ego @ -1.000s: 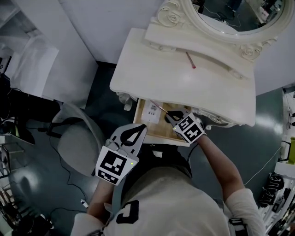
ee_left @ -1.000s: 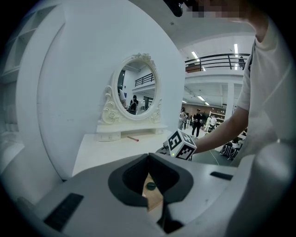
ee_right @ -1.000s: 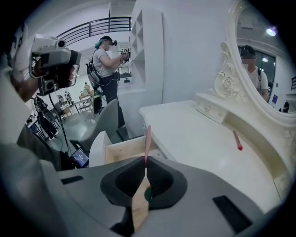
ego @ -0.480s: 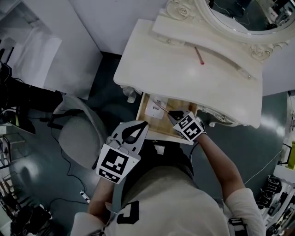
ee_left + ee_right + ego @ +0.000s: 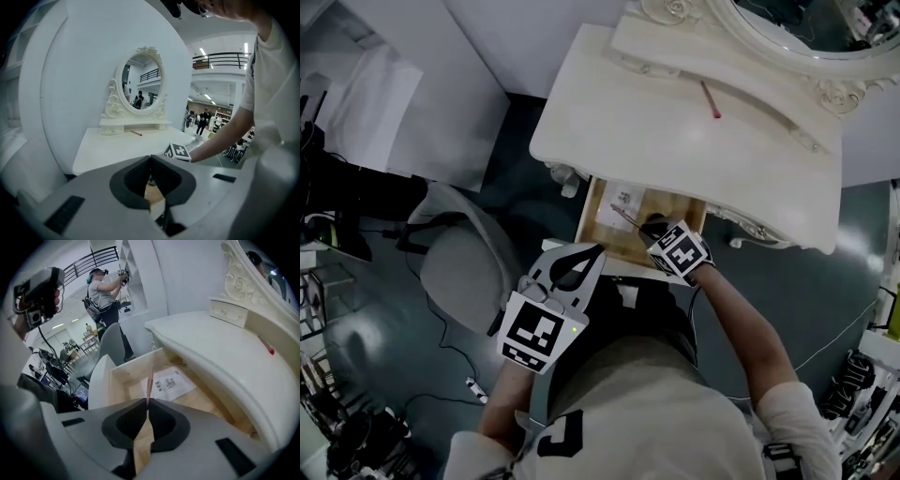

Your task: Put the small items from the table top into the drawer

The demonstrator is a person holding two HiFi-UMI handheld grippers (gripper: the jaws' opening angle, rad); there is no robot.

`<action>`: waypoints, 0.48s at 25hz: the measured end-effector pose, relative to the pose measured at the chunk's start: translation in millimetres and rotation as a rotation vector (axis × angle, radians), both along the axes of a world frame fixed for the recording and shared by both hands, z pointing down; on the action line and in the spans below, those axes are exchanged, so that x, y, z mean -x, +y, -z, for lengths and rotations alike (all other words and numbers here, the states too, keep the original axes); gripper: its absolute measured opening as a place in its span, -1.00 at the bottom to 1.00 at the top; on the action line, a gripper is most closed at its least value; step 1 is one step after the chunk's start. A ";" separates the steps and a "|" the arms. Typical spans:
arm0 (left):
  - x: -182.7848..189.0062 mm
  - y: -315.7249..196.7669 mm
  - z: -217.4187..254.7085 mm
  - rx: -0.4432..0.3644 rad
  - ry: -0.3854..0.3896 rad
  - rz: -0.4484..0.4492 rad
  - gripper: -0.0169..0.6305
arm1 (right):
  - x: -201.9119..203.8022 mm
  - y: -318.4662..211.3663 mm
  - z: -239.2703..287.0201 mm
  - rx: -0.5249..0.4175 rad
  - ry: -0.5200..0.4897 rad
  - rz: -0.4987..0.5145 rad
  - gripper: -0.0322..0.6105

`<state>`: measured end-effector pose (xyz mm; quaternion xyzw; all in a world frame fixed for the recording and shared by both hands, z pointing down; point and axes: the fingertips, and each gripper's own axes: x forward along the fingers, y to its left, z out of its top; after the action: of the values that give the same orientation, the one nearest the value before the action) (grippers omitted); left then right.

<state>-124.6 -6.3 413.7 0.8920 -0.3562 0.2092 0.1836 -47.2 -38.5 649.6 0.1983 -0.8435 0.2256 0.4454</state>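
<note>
- The right gripper [image 5: 645, 228] [image 5: 148, 401] is clamped on a thin pink stick [image 5: 625, 217] [image 5: 149, 380]. The stick juts out past the jaw tips, over the open drawer [image 5: 587, 212] [image 5: 117, 380].
- In the head view the drawer sits at centre frame. Its back runs under the table top [image 5: 675, 141] and its front edge is close to the person's body.
- This gripper occupies the right half of the drawer opening, close under the table's front edge. The left half is freer; only a printed paper sheet [image 5: 617, 204] [image 5: 169, 383] lies on the floor there.
- In the right gripper view the stick's tip hangs above the sheet, apart from the drawer's side walls.
- The left gripper [image 5: 586, 253] [image 5: 150, 158] has its jaws pressed together with nothing between them. It hangs outside the drawer, just below-left of the drawer's front corner.
- A red stick [image 5: 710, 99] [image 5: 136, 133] [image 5: 266, 346] lies on the table top at upper right, just in front of the mirror base [image 5: 722, 56]. Bare surface surrounds it on the near side.
- A grey chair [image 5: 459, 277] stands left of the table, apart from it.
</note>
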 end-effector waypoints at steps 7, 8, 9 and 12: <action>-1.0 1.0 -2.1 0.009 -0.004 0.000 -0.77 | 1.6 16.7 -24.7 0.083 0.012 0.023 -0.79; 0.2 1.3 -2.0 0.010 -0.005 0.002 -0.77 | 2.7 20.0 -27.1 0.097 0.011 0.030 -0.79; 1.5 1.6 -2.0 0.010 -0.007 0.004 -0.77 | 3.4 22.9 -29.6 0.111 0.010 0.036 -0.79; 4.4 2.8 -2.8 0.012 -0.008 0.010 -0.77 | 3.8 29.3 -37.5 0.142 0.020 0.052 -0.79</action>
<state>-129.0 -3.5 416.5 0.8882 -0.3602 0.2139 0.1885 -51.0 -9.3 687.2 0.1465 -0.8258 0.2712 0.4723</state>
